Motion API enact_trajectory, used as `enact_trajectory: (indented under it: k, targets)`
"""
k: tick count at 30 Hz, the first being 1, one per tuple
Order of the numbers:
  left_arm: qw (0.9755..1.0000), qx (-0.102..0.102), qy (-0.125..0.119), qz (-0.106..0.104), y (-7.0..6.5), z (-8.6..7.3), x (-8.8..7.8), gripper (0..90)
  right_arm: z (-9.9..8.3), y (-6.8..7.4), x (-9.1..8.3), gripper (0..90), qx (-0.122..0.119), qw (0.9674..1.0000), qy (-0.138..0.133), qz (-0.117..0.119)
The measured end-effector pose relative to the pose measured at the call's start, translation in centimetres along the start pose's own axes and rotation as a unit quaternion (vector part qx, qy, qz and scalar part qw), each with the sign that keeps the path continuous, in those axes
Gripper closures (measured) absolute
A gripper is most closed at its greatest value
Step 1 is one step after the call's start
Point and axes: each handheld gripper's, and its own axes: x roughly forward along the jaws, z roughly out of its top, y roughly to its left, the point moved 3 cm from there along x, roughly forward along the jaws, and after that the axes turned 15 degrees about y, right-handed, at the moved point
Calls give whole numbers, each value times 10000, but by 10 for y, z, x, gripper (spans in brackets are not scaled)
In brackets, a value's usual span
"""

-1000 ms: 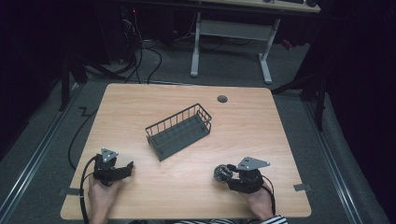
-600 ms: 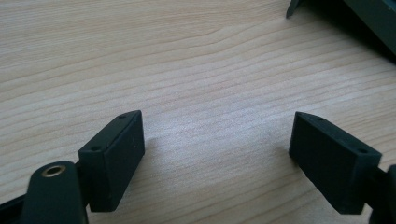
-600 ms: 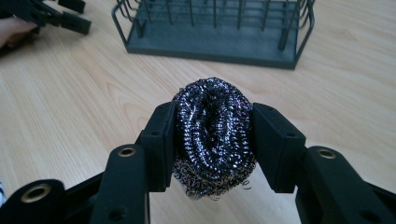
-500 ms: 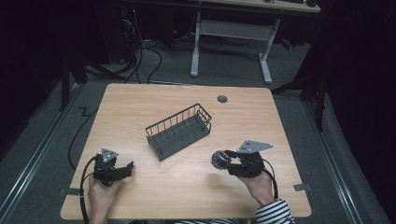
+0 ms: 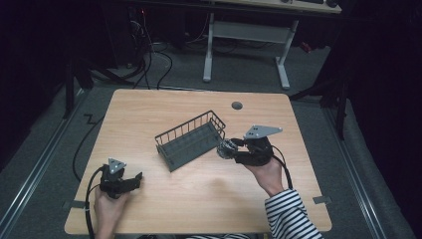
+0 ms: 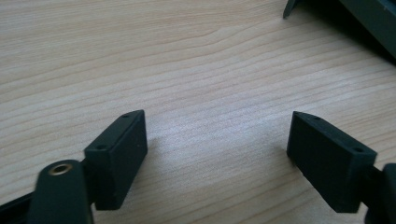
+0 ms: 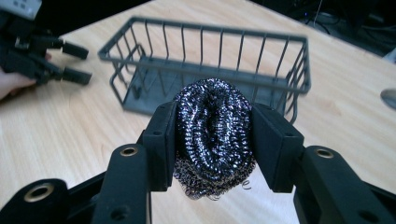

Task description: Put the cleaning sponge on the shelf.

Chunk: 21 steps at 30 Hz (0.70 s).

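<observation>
Steel wool scourer (image 7: 214, 135) sits clamped between the right tongs (image 7: 215, 140), both pads pressed into its sides, held clear of the table (image 5: 149, 114) – just beside the right end of the wire basket (image 5: 191, 139), which lies at an angle at mid-table. Left tongs (image 6: 217, 149) rest near the table's front left corner in the person's left hand (image 5: 107, 209), well apart from the basket; their jaws have just been closing, yet stand apart with bare wood between them

Wooden table (image 5: 149, 109) with grommet (image 5: 237, 105), desk frame (image 5: 244, 37) behind
</observation>
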Motion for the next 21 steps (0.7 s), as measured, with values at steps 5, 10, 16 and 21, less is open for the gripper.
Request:
enact_trajectory:
  k: [5, 10, 16, 21]
  targets:
    - [10000, 16, 5, -21, 0, 0, 0, 224, 19, -5, 9, 540, 10, 10000, 8, 48]
    - [10000, 18, 3, -39, -1, 0, 0, 217, 38, -9, 20, 540, -4, 10000, 65, 26]
    - [10000, 22, 6, -40, -1, 0, 0, 215, 64, -12, 25, 537, -46, 9999, 46, -153]
    - [10000, 25, 10, -39, -1, 0, 0, 212, 78, -19, 34, 532, 21, 9993, 219, -301]
